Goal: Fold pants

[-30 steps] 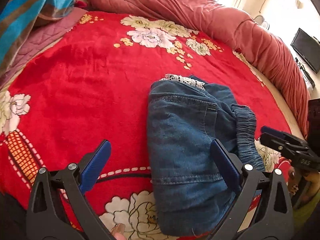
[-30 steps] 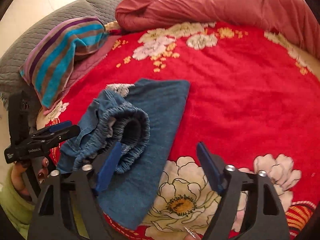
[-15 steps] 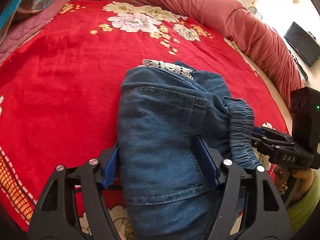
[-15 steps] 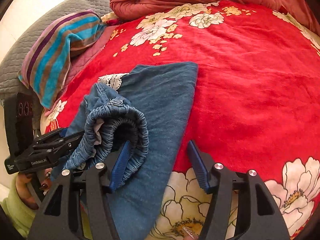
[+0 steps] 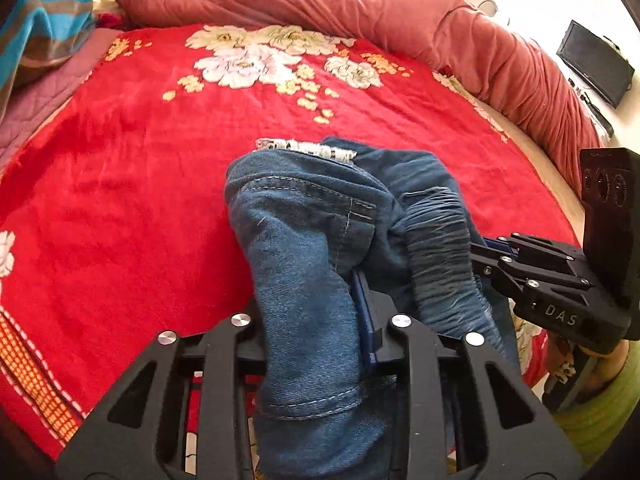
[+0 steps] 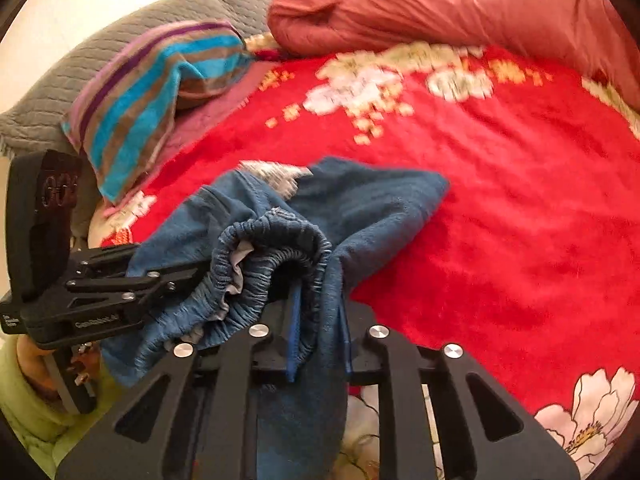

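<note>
The folded blue denim pants (image 5: pixel 304 232) lie on the red flowered blanket (image 5: pixel 120 208), near its front edge. My left gripper (image 5: pixel 312 304) is shut on the left side of the bundle, denim bunched between its jaws. My right gripper (image 6: pixel 318 320) is shut on the right side, next to the gathered elastic waistband (image 6: pixel 276 256). The near part of the pants is lifted off the blanket. Each gripper shows in the other's view: the right gripper (image 5: pixel 500 256) at the waistband (image 5: pixel 440 248), the left gripper (image 6: pixel 168 280) at the pants (image 6: pixel 372 208).
A rolled pink-red quilt (image 5: pixel 360 4) lies along the far side of the bed. A striped pillow (image 6: pixel 152 92) and a grey quilted cover (image 6: pixel 120 52) sit at the far left. A dark screen (image 5: pixel 596 64) stands beyond the bed on the right.
Both grippers moved in onto the pants and shut on the denim. The near part of the bundle has risen and bunched up.
</note>
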Demonstrator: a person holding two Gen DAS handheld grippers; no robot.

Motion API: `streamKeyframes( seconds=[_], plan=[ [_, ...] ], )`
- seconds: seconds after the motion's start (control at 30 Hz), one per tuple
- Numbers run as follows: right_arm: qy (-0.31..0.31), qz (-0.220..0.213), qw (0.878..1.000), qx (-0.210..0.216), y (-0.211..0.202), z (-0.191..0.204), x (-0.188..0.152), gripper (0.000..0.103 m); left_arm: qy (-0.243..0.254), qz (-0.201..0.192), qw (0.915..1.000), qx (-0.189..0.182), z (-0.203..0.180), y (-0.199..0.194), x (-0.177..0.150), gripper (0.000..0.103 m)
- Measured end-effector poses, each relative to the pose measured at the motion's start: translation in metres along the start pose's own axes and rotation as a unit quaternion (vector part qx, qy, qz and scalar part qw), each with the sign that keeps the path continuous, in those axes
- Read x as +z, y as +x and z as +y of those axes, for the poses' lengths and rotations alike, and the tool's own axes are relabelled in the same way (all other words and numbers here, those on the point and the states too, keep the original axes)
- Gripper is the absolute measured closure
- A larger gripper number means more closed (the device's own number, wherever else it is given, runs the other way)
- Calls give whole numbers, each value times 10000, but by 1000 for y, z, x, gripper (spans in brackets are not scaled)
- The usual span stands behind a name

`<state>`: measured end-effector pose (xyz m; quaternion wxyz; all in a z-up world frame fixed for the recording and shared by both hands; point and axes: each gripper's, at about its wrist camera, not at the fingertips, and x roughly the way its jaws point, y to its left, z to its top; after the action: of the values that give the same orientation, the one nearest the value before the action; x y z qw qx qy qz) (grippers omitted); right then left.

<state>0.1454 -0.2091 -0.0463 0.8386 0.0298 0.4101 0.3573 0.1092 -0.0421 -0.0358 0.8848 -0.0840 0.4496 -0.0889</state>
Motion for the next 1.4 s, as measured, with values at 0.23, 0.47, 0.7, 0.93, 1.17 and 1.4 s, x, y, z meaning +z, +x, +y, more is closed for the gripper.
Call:
streamKeyframes(
  seconds=[0.23, 0.47, 0.7, 0.93, 1.17, 1.4],
  plan=[
    [-345, -289, 9990, 54, -7, 15, 29, 90, 2, -242, 9997, 58, 2, -11, 18, 83],
    [-499, -442, 9978, 13, 0, 17, 54, 90, -5, -436, 9989, 182, 11, -16, 42, 83],
    [-585, -472, 9971, -82, 12, 15, 74, 90, -69, -470, 9987, 191, 22, -7, 57, 83],
    [-617, -437, 9971, -73, 21, 18, 80, 90, -119, -495, 9984, 228, 29, -6, 58, 83],
    [-692, -483, 9964, -49, 17, 25, 82, 90, -181, -610, 9978, 208, 31, -17, 59, 83],
    [-727, -545, 9958, -86, 14, 27, 91, 90, -151, -723, 9970, 232, 30, -23, 68, 83]
  ],
)
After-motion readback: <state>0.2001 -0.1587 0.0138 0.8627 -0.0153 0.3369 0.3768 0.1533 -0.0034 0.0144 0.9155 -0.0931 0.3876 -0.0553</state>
